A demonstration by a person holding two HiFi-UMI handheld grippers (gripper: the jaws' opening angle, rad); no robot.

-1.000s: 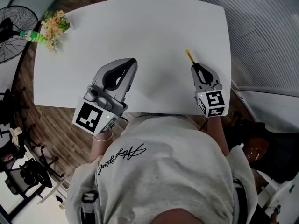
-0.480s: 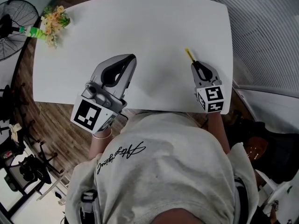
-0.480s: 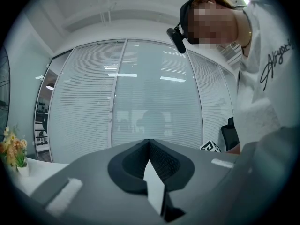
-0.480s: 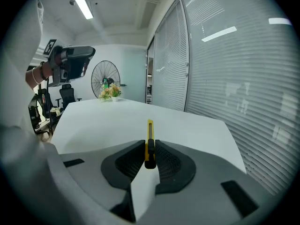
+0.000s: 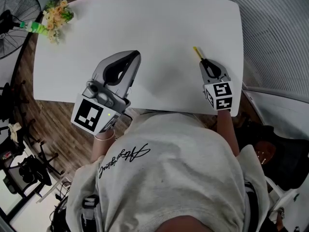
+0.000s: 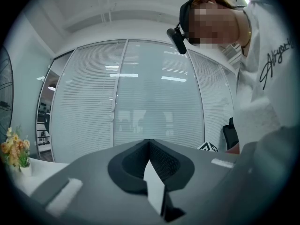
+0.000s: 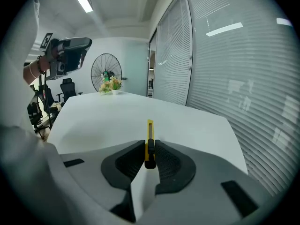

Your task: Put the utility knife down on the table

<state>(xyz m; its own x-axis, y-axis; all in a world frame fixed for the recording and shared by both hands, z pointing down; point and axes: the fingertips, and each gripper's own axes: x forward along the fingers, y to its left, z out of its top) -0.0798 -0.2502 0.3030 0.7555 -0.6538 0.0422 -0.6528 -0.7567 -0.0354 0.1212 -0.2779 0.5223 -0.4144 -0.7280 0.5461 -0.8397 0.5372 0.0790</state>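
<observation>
One utility knife (image 7: 150,131) sits pinched between the fingers of the right gripper (image 7: 149,146), its long axis running straight out past them, tip angled down toward the tabletop (image 5: 145,28) near its right edge. The left gripper (image 5: 131,58), fingers shut on nothing, hovers well apart leftward.

White table (image 5: 145,28), flower bunch (image 5: 57,17) at corner
</observation>
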